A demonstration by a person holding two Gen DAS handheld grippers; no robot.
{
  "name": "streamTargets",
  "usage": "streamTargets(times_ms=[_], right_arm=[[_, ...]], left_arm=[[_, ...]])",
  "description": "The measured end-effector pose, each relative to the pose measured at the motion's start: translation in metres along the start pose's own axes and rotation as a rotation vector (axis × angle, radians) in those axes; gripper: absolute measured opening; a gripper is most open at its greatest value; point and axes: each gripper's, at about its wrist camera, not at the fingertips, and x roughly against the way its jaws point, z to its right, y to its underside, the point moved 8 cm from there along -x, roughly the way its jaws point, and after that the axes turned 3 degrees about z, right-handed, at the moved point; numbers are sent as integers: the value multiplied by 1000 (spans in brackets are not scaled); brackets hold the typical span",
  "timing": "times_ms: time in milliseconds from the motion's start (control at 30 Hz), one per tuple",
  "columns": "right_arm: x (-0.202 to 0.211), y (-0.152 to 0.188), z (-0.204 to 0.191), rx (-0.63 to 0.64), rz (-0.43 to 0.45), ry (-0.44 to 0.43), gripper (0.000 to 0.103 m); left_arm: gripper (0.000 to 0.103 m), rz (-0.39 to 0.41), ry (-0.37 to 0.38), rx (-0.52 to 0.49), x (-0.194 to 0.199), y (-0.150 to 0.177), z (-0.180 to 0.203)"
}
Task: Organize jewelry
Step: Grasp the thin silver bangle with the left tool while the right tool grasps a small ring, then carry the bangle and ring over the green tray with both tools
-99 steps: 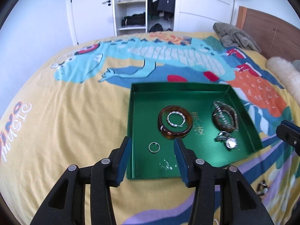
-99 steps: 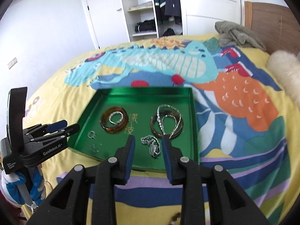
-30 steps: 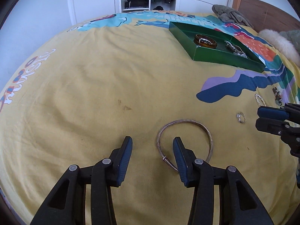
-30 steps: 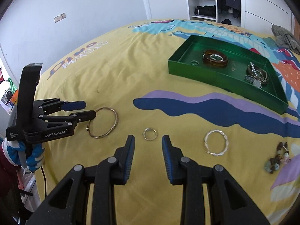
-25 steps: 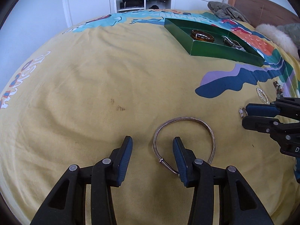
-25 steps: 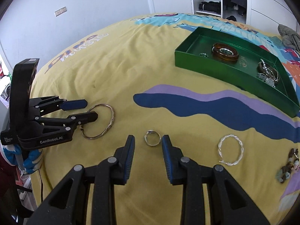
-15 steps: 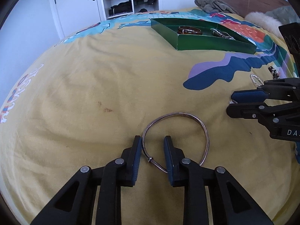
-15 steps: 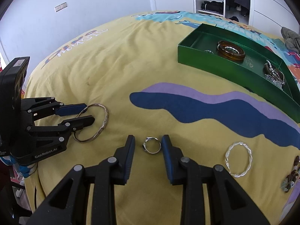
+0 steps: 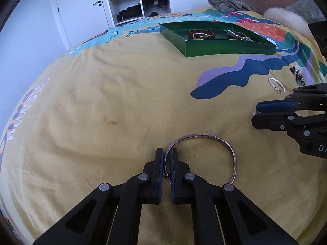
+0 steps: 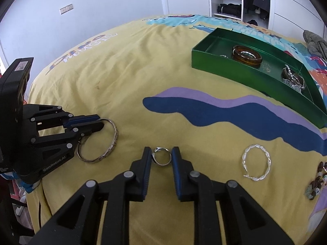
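Since half a second ago the left gripper (image 9: 166, 153) has narrowed its jaws until they pinch the rim of the thin metal bangle (image 9: 214, 139), which lies flat on the yellow bedspread (image 9: 102, 102) with most of its loop curving off to the right of the fingers; in the right wrist view the same gripper (image 10: 100, 123) clamps that bangle (image 10: 111, 143) at its upper left edge. The right gripper (image 10: 161, 155) has come lower, and its jaws stand apart on either side of one small silver ring (image 10: 161, 156), which sits between the fingertips; whether they touch it cannot be told. Just to the right of that lies one twisted silver hoop (image 10: 256, 162), and beyond it, at the picture's edge, one cluster of dark beads (image 10: 315, 181). Farther back, across a blue and purple wave print, sits one green tray (image 10: 235, 71). It holds one amber bangle (image 10: 247, 56) with a pale ring inside it, one small ring (image 10: 223, 56) near its left wall, and a heap of chains and bracelets (image 10: 292, 78) at its right end, too tangled to count. From the left wrist camera the right gripper (image 9: 255, 113) enters from the right side.
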Motion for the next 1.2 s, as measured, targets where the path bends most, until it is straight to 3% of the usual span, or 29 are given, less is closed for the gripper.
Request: streamTargets(times_ms=[800,1200], right_arm=[[112,13,-1,-49,166,22,19],[150,19,14,-78,230,31,19]], left_arm=[[3,88,-127,-97,88,-22,36],[3,148,-104,-103,112,-54,64]])
